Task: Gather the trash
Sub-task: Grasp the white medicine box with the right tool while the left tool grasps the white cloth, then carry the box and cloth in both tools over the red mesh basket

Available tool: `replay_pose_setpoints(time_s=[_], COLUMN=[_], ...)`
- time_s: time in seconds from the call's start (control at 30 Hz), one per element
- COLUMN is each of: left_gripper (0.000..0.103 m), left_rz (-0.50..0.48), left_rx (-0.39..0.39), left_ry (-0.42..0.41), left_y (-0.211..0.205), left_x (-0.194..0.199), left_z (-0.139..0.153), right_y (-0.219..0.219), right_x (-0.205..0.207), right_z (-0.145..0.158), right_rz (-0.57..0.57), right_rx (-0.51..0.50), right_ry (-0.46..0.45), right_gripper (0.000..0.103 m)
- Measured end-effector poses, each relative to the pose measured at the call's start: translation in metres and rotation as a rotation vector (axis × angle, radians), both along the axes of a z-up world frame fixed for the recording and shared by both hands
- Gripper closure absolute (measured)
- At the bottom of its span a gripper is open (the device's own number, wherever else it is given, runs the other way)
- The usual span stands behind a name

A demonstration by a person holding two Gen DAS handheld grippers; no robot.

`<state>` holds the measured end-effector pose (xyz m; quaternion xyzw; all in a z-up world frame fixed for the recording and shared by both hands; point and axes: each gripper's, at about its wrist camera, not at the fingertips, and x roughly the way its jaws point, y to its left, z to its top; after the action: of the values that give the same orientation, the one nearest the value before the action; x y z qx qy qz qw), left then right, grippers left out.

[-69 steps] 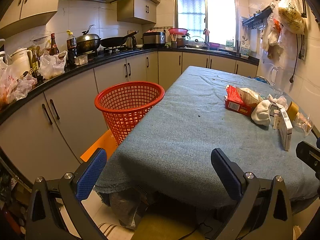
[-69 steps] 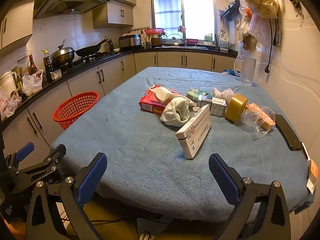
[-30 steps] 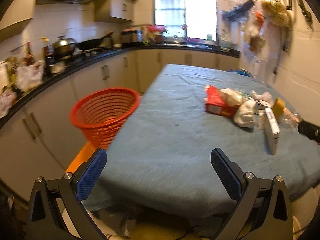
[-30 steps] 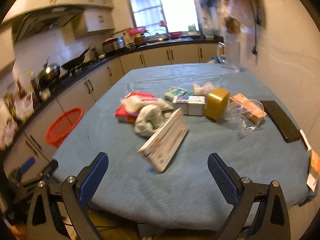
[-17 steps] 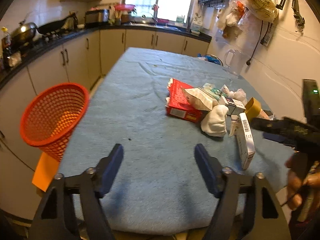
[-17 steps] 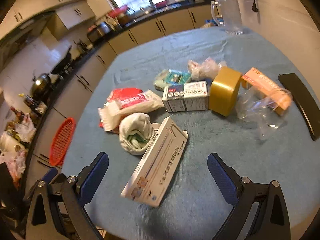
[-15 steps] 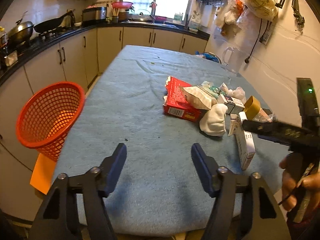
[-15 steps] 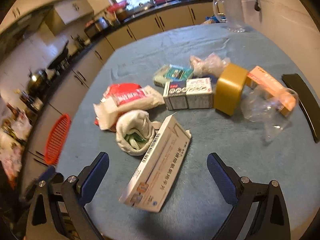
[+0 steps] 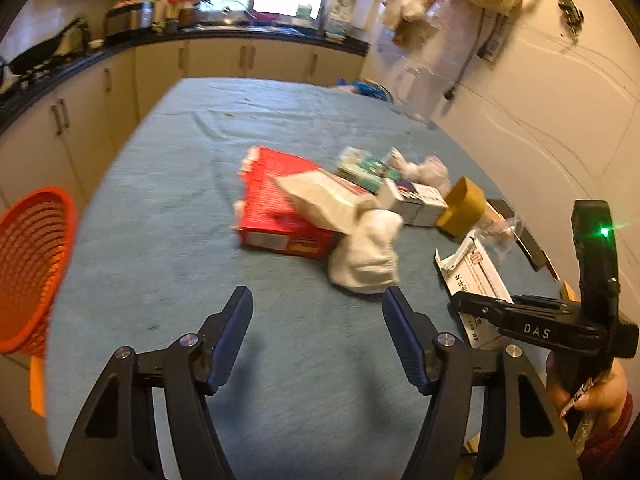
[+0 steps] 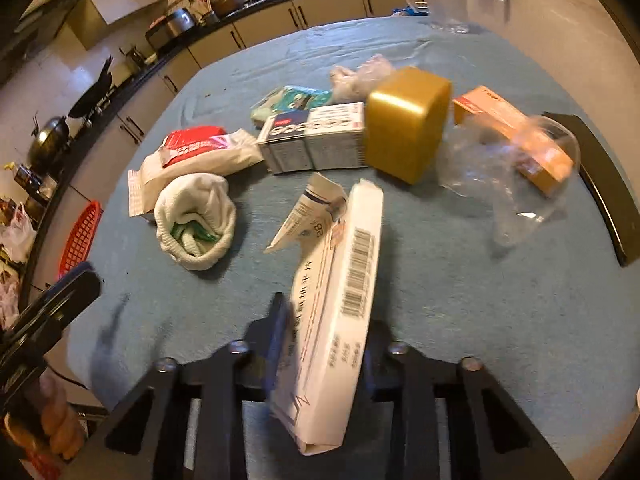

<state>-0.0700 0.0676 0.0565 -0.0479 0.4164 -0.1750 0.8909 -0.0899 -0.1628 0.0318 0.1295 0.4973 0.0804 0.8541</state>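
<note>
Trash lies piled on the blue-grey tablecloth point(image 9: 160, 208): a red box point(image 9: 276, 208), a white paper packet point(image 9: 320, 196), a rolled white cloth point(image 9: 366, 252), a gold block point(image 10: 406, 124) and a long white carton point(image 10: 344, 280). My right gripper point(image 10: 326, 322) is closing on the near end of that carton, and its pads press both sides. The carton point(image 9: 476, 276) also shows in the left wrist view, under the right gripper's black frame. My left gripper point(image 9: 317, 294) hovers just short of the white cloth. Its jaws are opening slightly and nothing is between them.
An orange mesh basket point(image 9: 28, 264) stands beside the table's left edge. A blue-and-white box point(image 10: 316, 140), a teal packet point(image 10: 296, 100), a clear plastic wrapper point(image 10: 516, 184) over an orange box point(image 10: 516, 128), and a flat black item point(image 10: 604, 184) lie further right. Counters line the back.
My right gripper came down over the long white carton and its wide jaws closed around it. My left gripper swung right toward the pile with narrower jaws.
</note>
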Motion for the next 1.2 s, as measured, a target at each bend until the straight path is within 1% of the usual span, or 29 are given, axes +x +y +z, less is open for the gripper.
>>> replay_pose_setpoints(time_s=[0.1,0.17,0.2,0.23,0.33,0.37,0.4,0.43,0.47,0.5,0.53,0.63,0.73,0.9,1.03,1.2], left_gripper=[0.037,0.037,0.037,0.037,0.037,0.039,0.042,0.05,0.061,0.067,0.07,0.077,0.078,0.078,0.078,0.078], left_rz=[-0.031,-0.039,-0.041,-0.045,-0.049,-0.051,-0.051,-0.051,-0.054,-0.051,-0.045,-0.036,-0.042,-0.045,-0.029,0.017], left_rx=[0.007,0.023,0.027,0.026,0.035,0.035,0.037,0.04,0.043,0.046,0.053,0.058,0.039,0.022,0.001,0.001], left_ry=[0.013,0.016,0.024,0.031,0.035,0.034,0.035,0.038,0.046,0.054,0.056,0.04,0.03,-0.011,-0.032,-0.075], left_y=[-0.019,-0.028,-0.032,-0.037,-0.046,-0.049,-0.052,-0.054,-0.056,-0.057,-0.059,-0.057,-0.053,-0.04,-0.024,0.001], left_x=[0.011,0.019,0.023,0.029,0.037,0.04,0.042,0.044,0.047,0.049,0.051,0.047,0.041,0.024,0.016,0.007], left_z=[-0.007,-0.011,-0.013,-0.016,-0.02,-0.02,-0.021,-0.022,-0.025,-0.027,-0.029,-0.028,-0.023,-0.009,0.003,0.018], right_y=[-0.014,-0.02,-0.025,-0.029,-0.034,-0.032,-0.031,-0.032,-0.033,-0.032,-0.033,-0.036,-0.032,-0.025,-0.011,0.01], right_x=[-0.004,-0.008,-0.009,-0.01,-0.013,-0.014,-0.014,-0.015,-0.014,-0.014,-0.014,-0.015,-0.013,-0.016,-0.014,-0.009], right_z=[0.0,0.002,0.003,0.004,0.011,0.011,0.011,0.01,0.01,0.011,0.012,0.016,0.021,0.036,0.046,0.057], right_rz=[-0.023,-0.038,-0.047,-0.052,-0.058,-0.054,-0.044,-0.037,-0.033,-0.032,-0.032,-0.038,-0.032,-0.008,0.022,0.074], right_rx=[0.045,0.036,0.049,0.064,0.048,0.044,0.041,0.045,0.047,0.044,0.042,0.047,0.044,0.045,0.048,0.053], right_ry=[-0.018,-0.038,-0.054,-0.067,-0.098,-0.104,-0.106,-0.109,-0.112,-0.114,-0.12,-0.141,-0.161,-0.199,-0.216,-0.234], right_gripper=[0.083,0.086,0.089,0.089,0.089,0.089,0.089,0.089,0.089,0.089,0.089,0.089,0.089,0.089,0.089,0.089])
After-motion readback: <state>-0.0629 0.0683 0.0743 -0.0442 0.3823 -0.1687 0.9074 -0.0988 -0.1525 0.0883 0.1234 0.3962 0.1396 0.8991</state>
